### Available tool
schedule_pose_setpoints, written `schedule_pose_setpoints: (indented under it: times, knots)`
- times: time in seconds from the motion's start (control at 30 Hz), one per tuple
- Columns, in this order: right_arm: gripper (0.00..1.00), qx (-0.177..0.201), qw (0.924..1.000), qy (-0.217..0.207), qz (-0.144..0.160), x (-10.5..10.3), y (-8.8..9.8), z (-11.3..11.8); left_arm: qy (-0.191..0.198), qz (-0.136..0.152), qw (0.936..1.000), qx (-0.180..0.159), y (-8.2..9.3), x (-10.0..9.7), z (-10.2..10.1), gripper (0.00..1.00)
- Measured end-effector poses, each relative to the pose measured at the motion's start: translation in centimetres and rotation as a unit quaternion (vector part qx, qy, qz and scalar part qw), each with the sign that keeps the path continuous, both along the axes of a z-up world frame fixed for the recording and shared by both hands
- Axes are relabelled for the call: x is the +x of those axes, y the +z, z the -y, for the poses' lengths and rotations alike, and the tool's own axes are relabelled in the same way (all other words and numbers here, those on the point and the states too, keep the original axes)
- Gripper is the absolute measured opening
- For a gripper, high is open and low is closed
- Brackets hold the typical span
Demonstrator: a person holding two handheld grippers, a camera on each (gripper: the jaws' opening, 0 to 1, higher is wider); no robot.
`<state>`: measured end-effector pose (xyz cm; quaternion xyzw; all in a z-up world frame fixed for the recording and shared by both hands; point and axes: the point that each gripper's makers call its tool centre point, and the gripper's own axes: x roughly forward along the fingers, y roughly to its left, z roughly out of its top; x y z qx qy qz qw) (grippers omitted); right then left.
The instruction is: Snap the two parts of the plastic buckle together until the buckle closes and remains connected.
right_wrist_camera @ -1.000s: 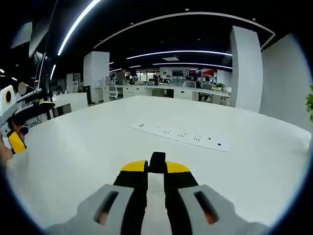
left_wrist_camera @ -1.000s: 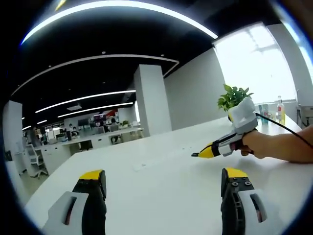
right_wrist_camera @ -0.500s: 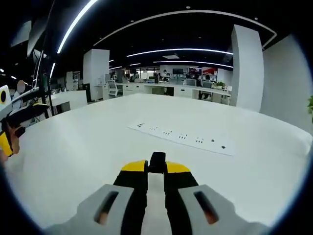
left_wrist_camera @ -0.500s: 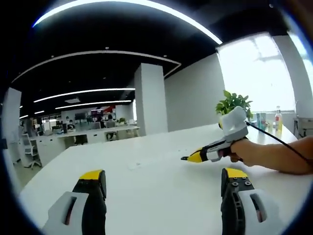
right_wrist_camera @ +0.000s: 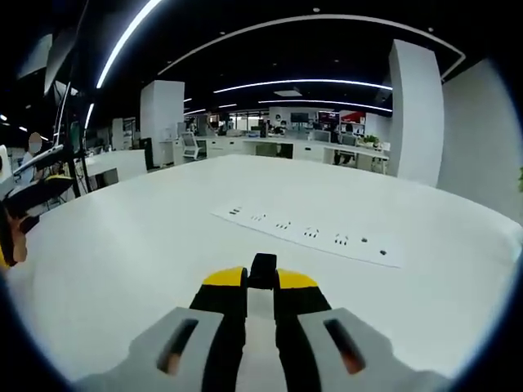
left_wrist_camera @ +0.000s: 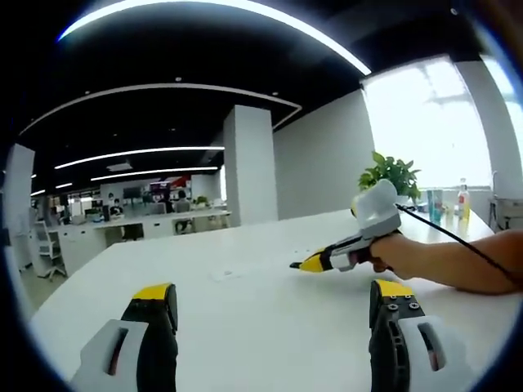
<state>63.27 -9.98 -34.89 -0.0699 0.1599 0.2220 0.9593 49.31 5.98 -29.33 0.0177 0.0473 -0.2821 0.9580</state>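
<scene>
Buckle part (right_wrist_camera: 262,270), small and black, sits pinched between the yellow-tipped jaws of the right gripper (right_wrist_camera: 261,282) in the right gripper view; only its top end shows above the jaw tips, which stand almost together, clenched on it. Whether it is the whole buckle or one half, cannot tell. Gripper held above a broad white table (right_wrist_camera: 163,245). Set flush in the tabletop ahead, a long white power-socket strip (right_wrist_camera: 308,235) with small dark slots, running across the view, well apart from the jaws.

Left gripper (left_wrist_camera: 274,298) in the left gripper view: jaws spread wide, one at each lower corner, yellow tips up, bare table between them, nothing held. Released.

In the same view the right gripper (left_wrist_camera: 304,264) comes in from the right, held by a hand (left_wrist_camera: 391,251), forearm trailing off to the right edge. Its yellow tips point left, low over the tabletop; a black cable (left_wrist_camera: 458,237) runs back from its white body. Anything between those tips is too small to make out here.

Behind it, a green potted plant (left_wrist_camera: 391,172) near the bright window (left_wrist_camera: 429,122), and bottles (left_wrist_camera: 466,199) at the far table edge. White pillar (left_wrist_camera: 250,166) mid-room. Open office beyond: desks, chairs, long curved ceiling light strips (left_wrist_camera: 204,10). At the left edge of the right gripper view, a dark stand with yellow bits, blurred.
</scene>
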Motion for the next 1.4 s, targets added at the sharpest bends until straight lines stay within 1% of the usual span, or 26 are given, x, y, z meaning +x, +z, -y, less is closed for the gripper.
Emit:
schedule_pose_setpoints:
  times: [0.13,0.17,0.23,0.27,0.4,0.5,0.6,0.87,0.97,1.17,1.3,1.33,1.4]
  knots:
    - [0.09,-0.002,1.0,0.002,-0.006,0.1,-0.3,-0.1,-0.006,-0.005,0.9999,-0.01,-0.1,0.0,0.1,1.0]
    - [0.09,-0.004,1.0,0.004,-0.007,0.1,-0.4,-0.2,-0.005,-0.004,0.9999,-0.01,-0.1,0.0,0.1,1.0]
    - [0.09,-0.006,0.9999,0.006,-0.01,0.0,-0.5,-0.2,-0.003,0.009,0.9999,-0.004,0.2,0.3,-0.1,1.0]
    - [0.09,-0.005,0.9999,0.007,-0.011,0.0,-0.5,-0.3,-0.004,0.01,0.9999,-0.004,0.2,0.2,0.0,1.0]
    - [0.09,-0.013,0.9999,-0.001,-0.007,0.2,-0.6,-0.2,-0.008,0.007,0.9999,-0.002,-0.1,0.2,0.3,1.0]
    - [0.09,-0.016,0.9998,-0.003,-0.011,0.3,-1.0,-0.2,-0.012,-0.001,0.9999,-0.008,-0.3,0.1,0.5,1.0]
    - [0.09,-0.03,0.9994,-0.006,-0.013,0.4,-1.3,0.0,-0.012,0.0,0.9999,-0.008,-0.3,0.5,0.3,1.0]
    - [0.09,-0.029,0.9994,-0.006,-0.015,0.2,-1.4,-0.2,-0.014,-0.003,0.9999,-0.007,-0.5,0.8,0.2,1.0]
    - [0.09,-0.034,0.9993,-0.005,-0.018,0.2,-1.8,-0.3,-0.016,-0.006,0.9998,-0.005,-0.7,0.7,0.4,0.94]
    - [0.1,-0.039,0.999,-0.007,-0.021,0.2,-2.0,-0.2,-0.015,-0.007,0.9998,-0.014,-0.5,0.8,0.4,0.99]
    - [0.1,-0.052,0.9986,0.003,-0.013,0.2,-2.1,-0.4,-0.016,-0.015,0.9997,-0.012,-0.9,0.7,0.6,0.99]
    - [0.1,-0.062,0.998,0.005,-0.007,0.3,-2.1,-0.4,-0.009,-0.016,0.9998,-0.005,-1.1,0.8,0.4,0.99]
    - [0.1,-0.072,0.9974,0.01,-0.002,0.2,-2.1,-0.4,-0.01,-0.015,0.9998,-0.001,-1.2,0.7,0.5,0.99]
